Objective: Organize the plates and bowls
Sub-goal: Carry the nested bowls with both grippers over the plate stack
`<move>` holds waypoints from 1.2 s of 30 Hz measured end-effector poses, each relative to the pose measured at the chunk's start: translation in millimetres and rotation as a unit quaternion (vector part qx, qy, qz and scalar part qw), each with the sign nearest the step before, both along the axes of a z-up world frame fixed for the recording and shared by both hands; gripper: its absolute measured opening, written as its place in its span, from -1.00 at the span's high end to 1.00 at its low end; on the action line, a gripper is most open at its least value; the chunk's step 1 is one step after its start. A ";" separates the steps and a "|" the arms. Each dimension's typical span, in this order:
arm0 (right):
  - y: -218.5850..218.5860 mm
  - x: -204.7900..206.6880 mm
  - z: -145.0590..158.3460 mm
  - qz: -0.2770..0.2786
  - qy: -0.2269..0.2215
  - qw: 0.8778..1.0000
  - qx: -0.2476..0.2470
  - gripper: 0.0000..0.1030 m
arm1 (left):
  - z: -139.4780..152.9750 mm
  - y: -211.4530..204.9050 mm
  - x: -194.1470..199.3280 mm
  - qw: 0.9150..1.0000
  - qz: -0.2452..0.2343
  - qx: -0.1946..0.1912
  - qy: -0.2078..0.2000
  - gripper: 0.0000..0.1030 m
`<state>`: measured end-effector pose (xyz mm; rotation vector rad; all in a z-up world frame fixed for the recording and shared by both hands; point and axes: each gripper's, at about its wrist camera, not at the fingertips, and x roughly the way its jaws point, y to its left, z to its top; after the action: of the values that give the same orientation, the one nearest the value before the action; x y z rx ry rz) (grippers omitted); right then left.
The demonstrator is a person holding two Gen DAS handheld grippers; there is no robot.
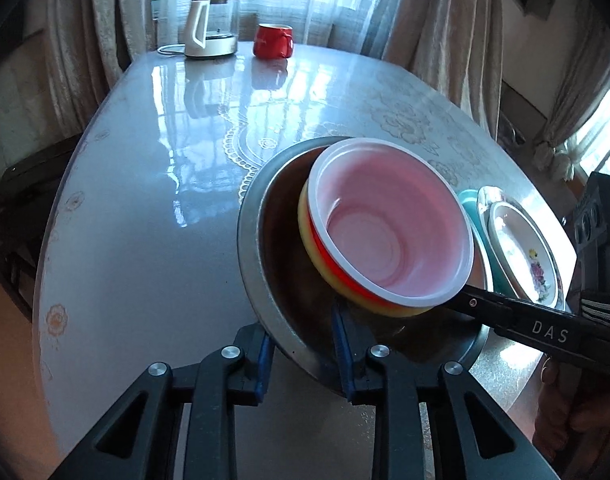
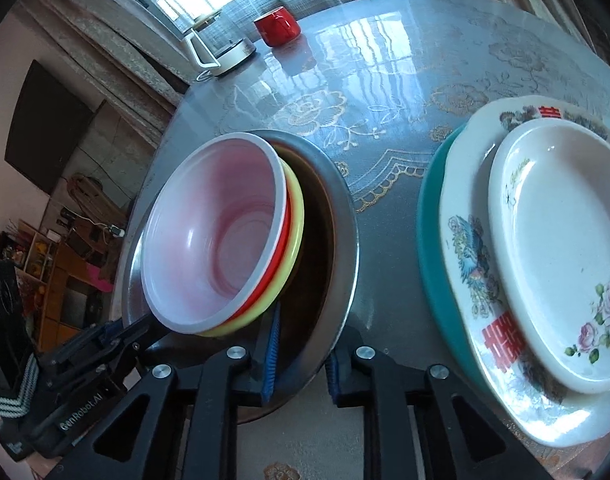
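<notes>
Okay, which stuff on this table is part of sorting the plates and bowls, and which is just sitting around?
Job: metal basin, stacked bowls, plate stack.
Lying about: kettle, red mug.

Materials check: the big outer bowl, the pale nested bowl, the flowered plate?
Big outer bowl: likely stainless steel, with a grey brushed rim that reflects. Pale nested bowl: probably thin plastic, translucent with red showing through. Flowered plate: glossy ceramic or melamine, unclear which.

I see a glossy floral counter (image 1: 145,240) — metal basin (image 1: 253,240) at centre, teal plate (image 2: 429,216) right, kettle (image 1: 211,28) and red cup (image 1: 271,40) at the top.
</notes>
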<state>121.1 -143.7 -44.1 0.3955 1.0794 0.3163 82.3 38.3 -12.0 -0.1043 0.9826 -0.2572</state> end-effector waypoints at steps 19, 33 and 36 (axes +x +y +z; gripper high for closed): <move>-18.6 -21.9 28.0 -0.015 -0.046 0.999 0.010 0.64 | 28.1 -15.1 -16.9 0.998 0.003 0.007 -0.062 0.45; -68.3 -45.1 63.7 -0.074 -0.092 0.993 0.000 0.64 | 55.8 -70.2 -10.6 0.993 -0.058 -0.001 -0.102 0.45; -82.4 -50.0 68.2 -0.091 -0.099 0.991 -0.005 0.64 | 57.8 -86.3 -6.6 0.992 -0.072 -0.004 -0.105 0.45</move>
<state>71.0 -226.1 24.1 0.4418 0.8445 0.1840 75.7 -48.0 45.7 -0.0132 0.7794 -0.3979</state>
